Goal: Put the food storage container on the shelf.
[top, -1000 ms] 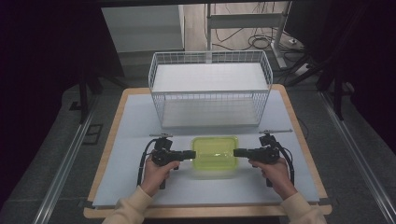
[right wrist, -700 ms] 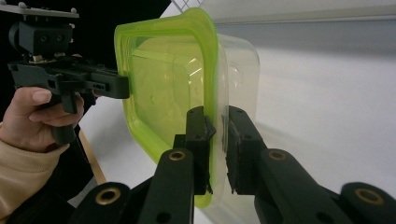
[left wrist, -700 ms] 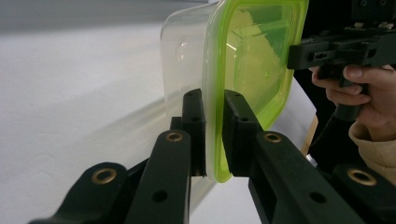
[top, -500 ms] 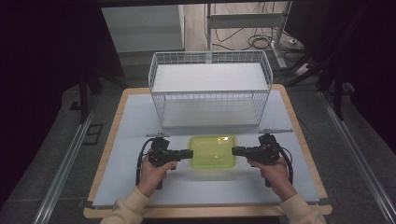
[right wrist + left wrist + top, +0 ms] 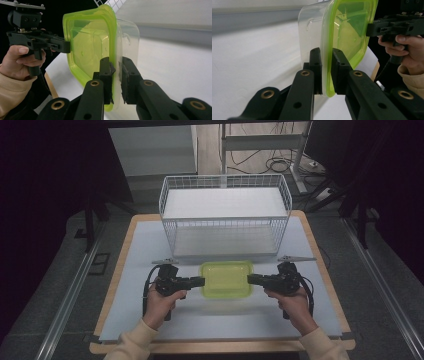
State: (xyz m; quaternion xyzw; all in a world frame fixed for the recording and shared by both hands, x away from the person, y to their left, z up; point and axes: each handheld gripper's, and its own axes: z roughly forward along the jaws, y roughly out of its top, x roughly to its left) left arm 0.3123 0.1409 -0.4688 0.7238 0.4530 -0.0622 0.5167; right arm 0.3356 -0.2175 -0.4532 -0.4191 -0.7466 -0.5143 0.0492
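Container (image 5: 226, 279) lifted slightly off table since a second ago, shifted toward wire basket (image 5: 225, 217) — both grippers risen with it. Lid faces up, long axis running left-right between hands. Left gripper (image 5: 200, 281) clamped on left rim, right gripper (image 5: 251, 279) clamped on right rim — jaws pinching green lid edge.

Clear container (image 5: 310, 30) with lime-green lid (image 5: 226, 278), black left gripper (image 5: 199, 281) and black right gripper (image 5: 252, 279), white wire basket (image 5: 225, 215) in grid pattern, pale grey-blue, maybe white, table (image 5: 130, 285) with wooden edge, cream sleeves (image 5: 131, 346).
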